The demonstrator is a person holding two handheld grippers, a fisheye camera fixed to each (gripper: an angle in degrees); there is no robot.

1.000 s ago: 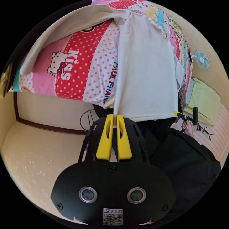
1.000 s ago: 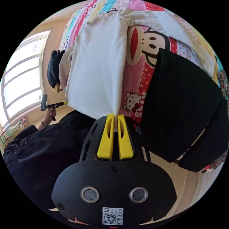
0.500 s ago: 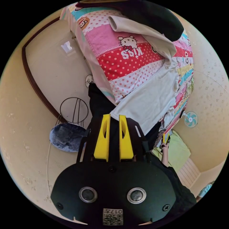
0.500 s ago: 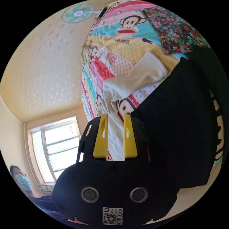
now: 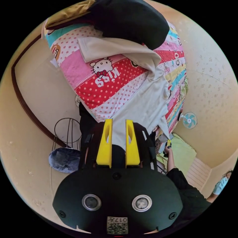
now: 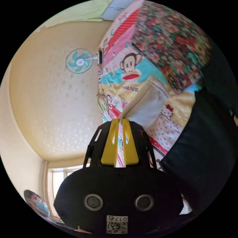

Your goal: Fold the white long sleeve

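step: mid-fold, I reckon. The white shirt (image 5: 146,104) lies spread on the patchwork bedspread (image 5: 109,86), one sleeve stretched out beside a black garment (image 5: 129,19).
shirt location: on the bed, body running toward the near edge, hem by the left claw (image 5: 118,124).
left claw: jaws narrowly apart, white cloth showing in the gap; can't tell whether either jaw touches it. Looks like a let-go or a re-grip, not a hold.
right claw: in its own view the right claw (image 6: 119,122) has jaws nearly together with a pinch of white cloth rising from the tips; reads as gripping the shirt (image 6: 148,104) by an edge. It also shows small in the left gripper view (image 5: 168,143), at the far corner of the shirt.
next move: likely carry the pinched edge across the body to lay a fold; needs the left claw to re-grip or pin its side so the cloth doesn't drag.
risk: the black garment lies against the sleeve and could snag.
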